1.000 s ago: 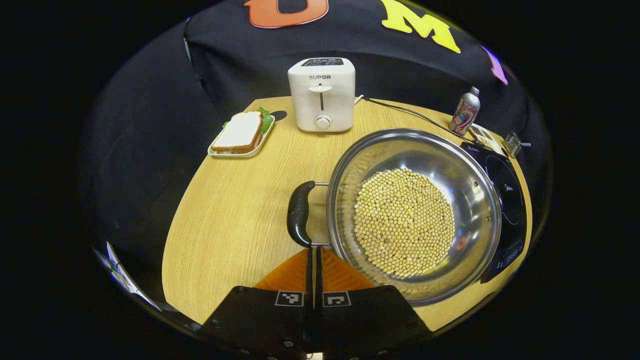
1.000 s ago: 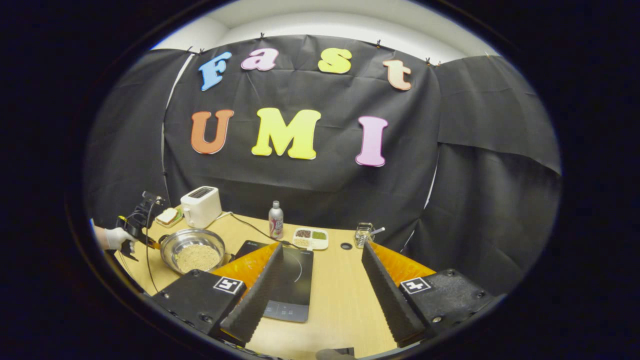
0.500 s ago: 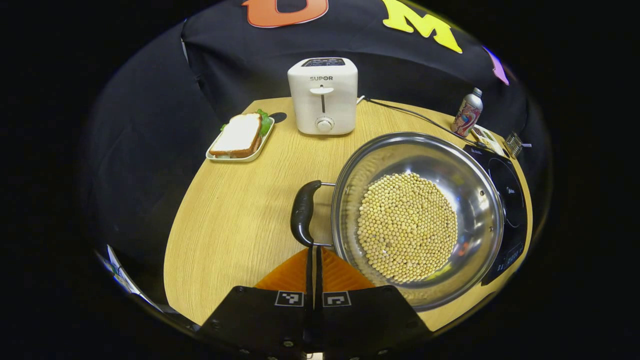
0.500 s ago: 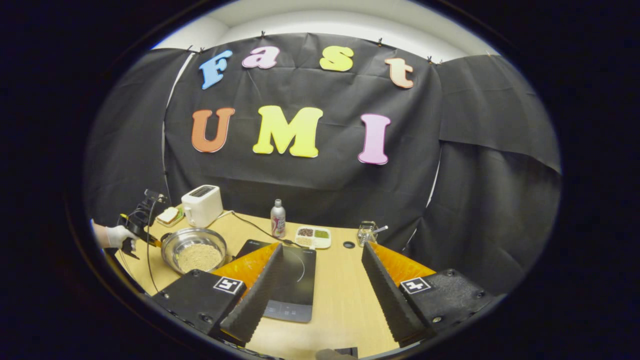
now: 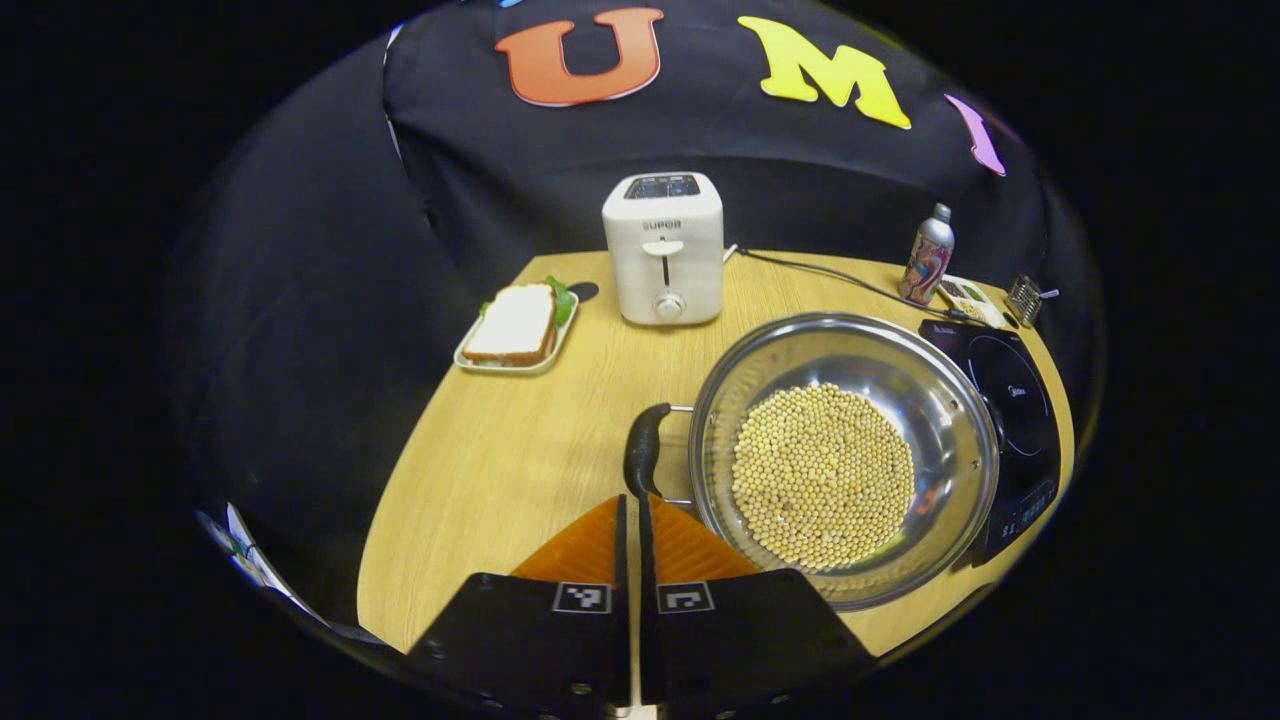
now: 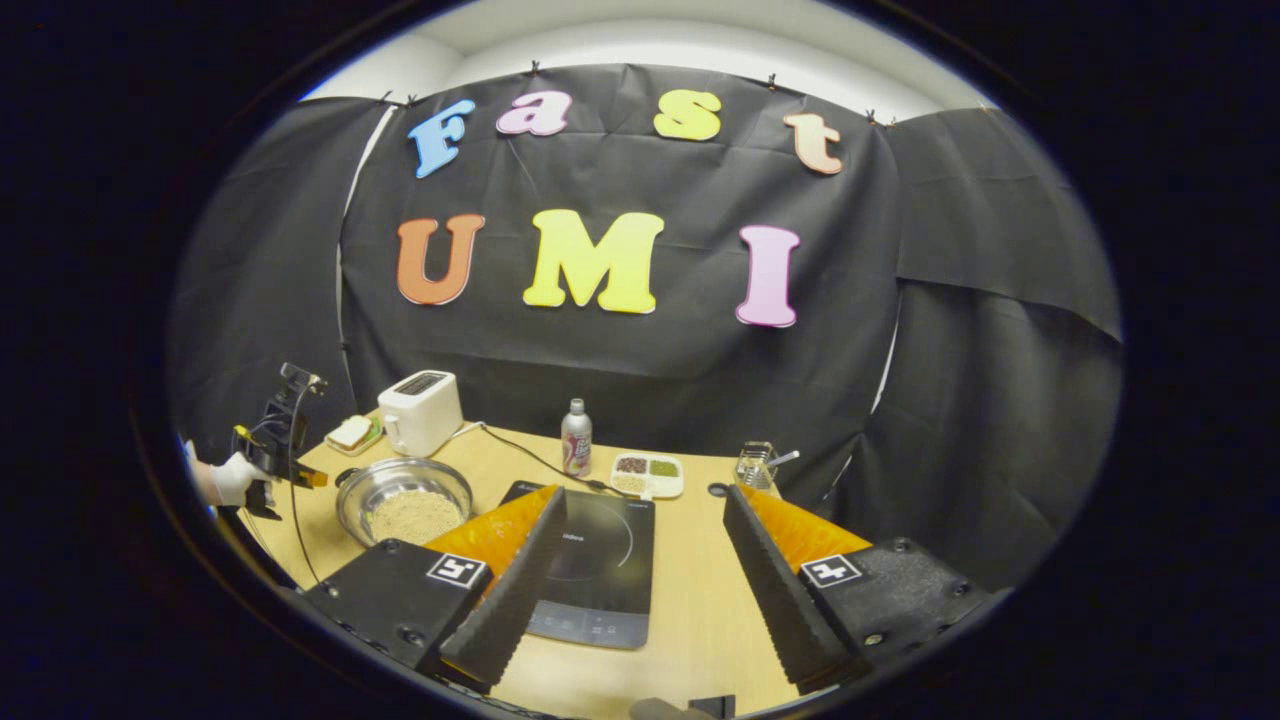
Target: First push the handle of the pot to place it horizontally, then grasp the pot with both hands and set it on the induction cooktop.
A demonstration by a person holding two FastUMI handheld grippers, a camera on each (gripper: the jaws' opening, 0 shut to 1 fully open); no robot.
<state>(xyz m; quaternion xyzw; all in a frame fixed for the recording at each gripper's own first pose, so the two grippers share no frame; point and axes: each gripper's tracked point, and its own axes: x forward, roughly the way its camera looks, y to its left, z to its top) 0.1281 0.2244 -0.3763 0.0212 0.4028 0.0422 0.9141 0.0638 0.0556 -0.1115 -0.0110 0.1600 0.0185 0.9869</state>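
A steel pot (image 5: 940, 400) full of pale beans sits on the wooden table (image 5: 500, 460), just left of the black induction cooktop (image 5: 1010, 410). Its black handle (image 5: 645, 455) juts from the pot's left side. My left gripper (image 5: 630, 498) is shut and empty, its tips right at the handle's near end; contact cannot be told. In the right gripper view, the pot (image 6: 405, 495) lies at the left, and a gloved hand holds the left gripper (image 6: 300, 478) beside it. My right gripper (image 6: 645, 492) hangs open above the cooktop (image 6: 600, 560).
A white toaster (image 5: 665, 250) stands at the back with its cord running right. A tray with a sandwich (image 5: 515, 325) lies left of it. A bottle (image 5: 928, 255), a dish of snacks (image 6: 648, 475) and a small rack (image 6: 757, 465) line the far right edge.
My left gripper has drawn back from the pot and tilted up, so the pot and handle look smaller and lower. The right gripper has shifted slightly, staying open.
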